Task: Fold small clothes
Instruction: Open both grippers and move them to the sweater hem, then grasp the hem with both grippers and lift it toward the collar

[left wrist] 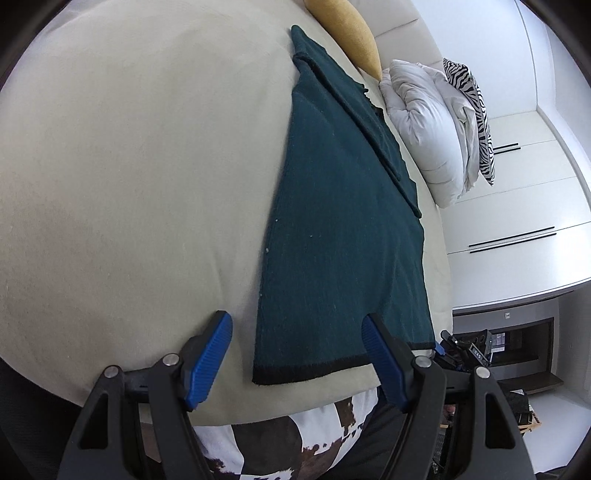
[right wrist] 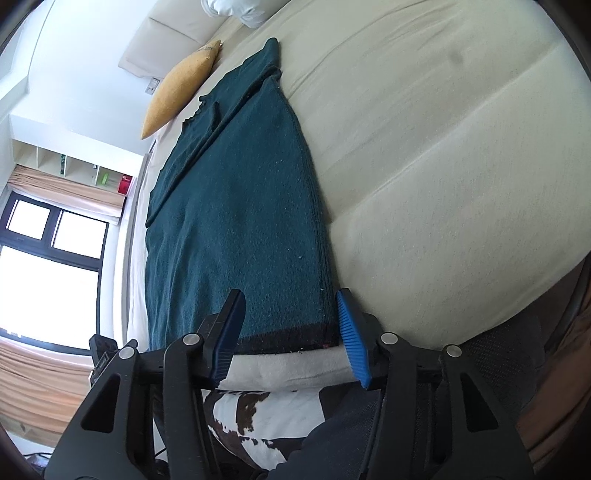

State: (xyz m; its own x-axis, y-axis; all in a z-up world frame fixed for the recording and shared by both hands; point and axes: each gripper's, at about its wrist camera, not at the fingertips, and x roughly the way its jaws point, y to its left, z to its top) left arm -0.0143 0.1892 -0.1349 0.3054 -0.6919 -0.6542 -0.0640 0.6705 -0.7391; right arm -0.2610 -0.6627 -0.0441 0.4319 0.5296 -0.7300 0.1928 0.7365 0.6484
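The dark teal knitted garment with a black hem band (left wrist: 343, 236) (right wrist: 236, 229) is lying flat on the cream-coloured bed (left wrist: 129, 184) (right wrist: 443, 166), running lengthwise away from the near edge of the bed. Its black hem is sitting just inside that near edge. At the far end of the garment, a narrower flap of the same fabric is lying folded over the body along one long side.

The left tool (left wrist: 297, 356) is hovering at the near edge of the bed with its blue ribbed fingers (left wrist: 210, 354) spread wide and nothing between them. One finger is standing over bare bedding just beside the hem corner of the garment; the other is standing over the hem band. Whether either finger is touching the fabric cannot be determined.

The right tool (right wrist: 291, 336) is positioned at the opposite hem corner, also spread wide and gripping nothing. One finger is overlapping the hem band, and the other is standing just beside the long edge of the garment.

Beyond the far end of the garment, a mustard-yellow cushion (left wrist: 354, 33) (right wrist: 177, 88) is resting against the headboard end of the bed. A bundled white duvet (left wrist: 428, 122) is lying beside the cushion, with a zebra-striped pillow (left wrist: 476, 110) behind it.

Below the near edge of the bed, a brown-and-white cowhide-patterned fabric (left wrist: 314, 443) (right wrist: 251, 424) is showing between the tool arms.
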